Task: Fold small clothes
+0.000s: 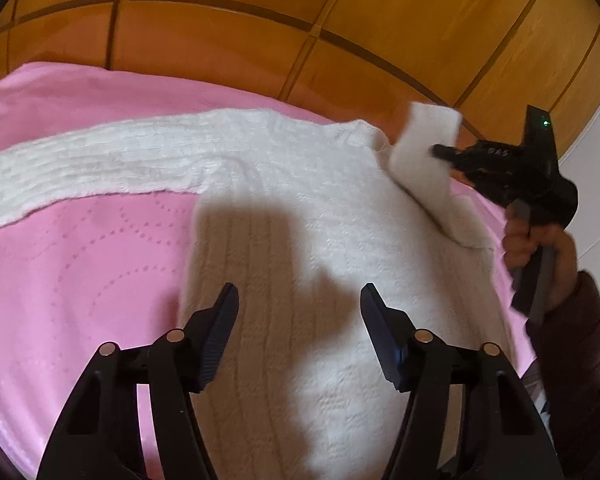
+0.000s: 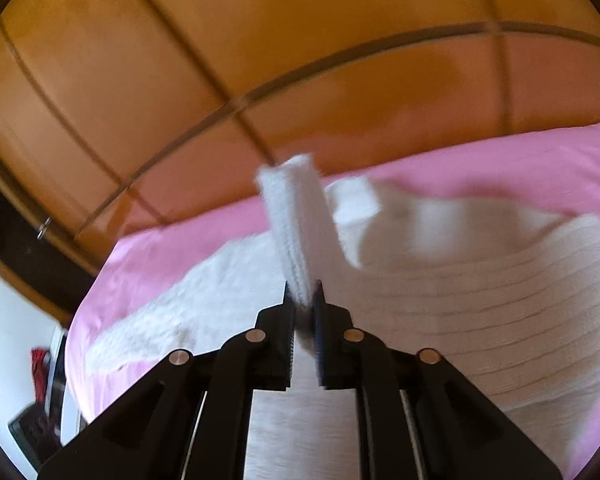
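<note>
A white knitted sweater (image 1: 300,208) lies flat on a pink bed cover (image 1: 80,280), one sleeve (image 1: 100,160) stretched out to the left. My left gripper (image 1: 299,300) is open and empty, hovering just above the sweater's body. My right gripper (image 1: 440,152) is shut on the cuff of the other sleeve (image 1: 424,144) and holds it lifted at the sweater's right side. In the right wrist view the right gripper (image 2: 303,296) pinches that sleeve (image 2: 296,216), which stands up between the jaws above the sweater body (image 2: 480,280).
A wooden wardrobe (image 1: 340,20) with dark panel lines stands right behind the bed. A white wall (image 1: 596,160) is at the right. The pink bed cover (image 2: 520,160) ends at an edge at the left, with dark and red objects (image 2: 40,372) beyond it.
</note>
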